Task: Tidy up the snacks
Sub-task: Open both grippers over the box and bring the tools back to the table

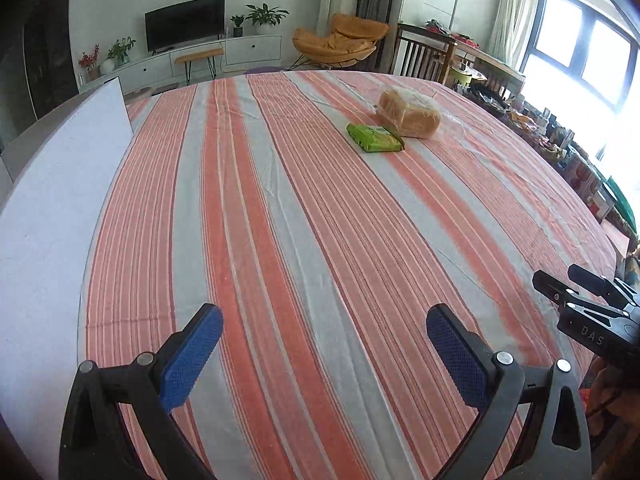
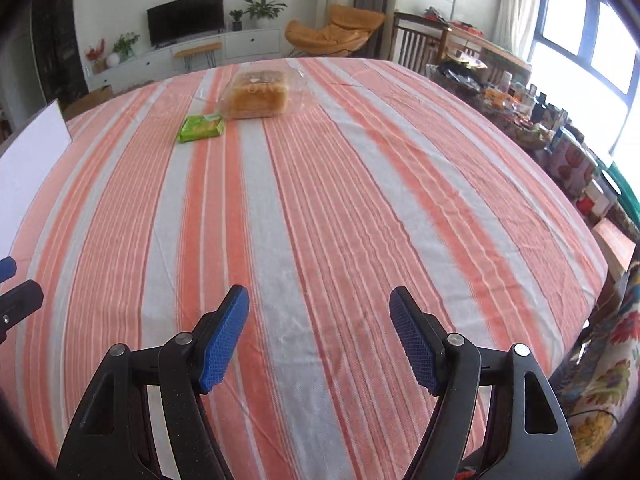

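Note:
A loaf of bread [image 1: 410, 114] [image 2: 258, 98] in a clear bag lies on the far part of the striped tablecloth [image 1: 300, 220] [image 2: 320, 200]. A flat green snack packet [image 1: 374, 138] [image 2: 201, 128] lies right beside it, on its near left. My left gripper [image 1: 324, 312] hangs open over the near cloth, nothing between its blue pads, and shows at the left edge of the right wrist view [image 2: 16, 278]. My right gripper [image 2: 320, 293] is open and empty too, to the right of the left one [image 1: 558, 274]. Both are far from the snacks.
A white board [image 1: 52, 200] [image 2: 28, 160] lies at the table's left edge. Along the right side stands a cluttered row of boxes and packets [image 2: 560, 152] under the window. Beyond the table are an orange chair [image 1: 340, 42] and a TV [image 1: 184, 26].

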Tool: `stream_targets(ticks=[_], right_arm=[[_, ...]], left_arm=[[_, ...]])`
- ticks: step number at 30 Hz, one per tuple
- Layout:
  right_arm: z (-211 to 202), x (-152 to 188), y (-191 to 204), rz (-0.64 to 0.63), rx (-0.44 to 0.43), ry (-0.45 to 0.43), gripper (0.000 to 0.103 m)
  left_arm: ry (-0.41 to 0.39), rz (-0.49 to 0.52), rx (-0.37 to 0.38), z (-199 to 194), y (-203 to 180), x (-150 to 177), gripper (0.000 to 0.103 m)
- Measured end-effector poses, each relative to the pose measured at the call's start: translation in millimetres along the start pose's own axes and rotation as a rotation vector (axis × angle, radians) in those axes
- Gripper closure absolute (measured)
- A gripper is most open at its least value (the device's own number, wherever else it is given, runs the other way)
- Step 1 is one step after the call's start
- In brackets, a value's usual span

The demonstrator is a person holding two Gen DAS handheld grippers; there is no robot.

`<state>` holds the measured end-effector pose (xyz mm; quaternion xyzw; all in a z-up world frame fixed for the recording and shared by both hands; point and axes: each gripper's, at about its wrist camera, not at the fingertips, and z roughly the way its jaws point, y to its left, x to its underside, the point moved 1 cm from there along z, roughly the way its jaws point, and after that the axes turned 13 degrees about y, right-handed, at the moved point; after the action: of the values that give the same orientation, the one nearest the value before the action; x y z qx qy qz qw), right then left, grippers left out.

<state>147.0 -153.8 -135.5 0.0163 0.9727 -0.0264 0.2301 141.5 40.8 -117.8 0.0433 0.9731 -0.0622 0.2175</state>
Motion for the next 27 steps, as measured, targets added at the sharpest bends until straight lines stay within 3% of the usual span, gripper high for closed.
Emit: stream_targets(ticks=[6,13,27], right_arm=[[8.2,7.9,-9.1,0.043,-0.037,0.024,0.027],[12.2,7.7,-10.9,0.046,-0.028,0.016,0.026],[13.3,6.8,-10.5,0.033,-0.049,0.023,0.017]], left_arm=[[0.052,-0.025,-0.058,29.9,8.0,-9.2,0.002],[0.047,-0.007,-0.125,32.5,-0.4,-5.8,0.000],[0.053,-0.015,-0.118,36.2,0.3,-9.6,0.000]])
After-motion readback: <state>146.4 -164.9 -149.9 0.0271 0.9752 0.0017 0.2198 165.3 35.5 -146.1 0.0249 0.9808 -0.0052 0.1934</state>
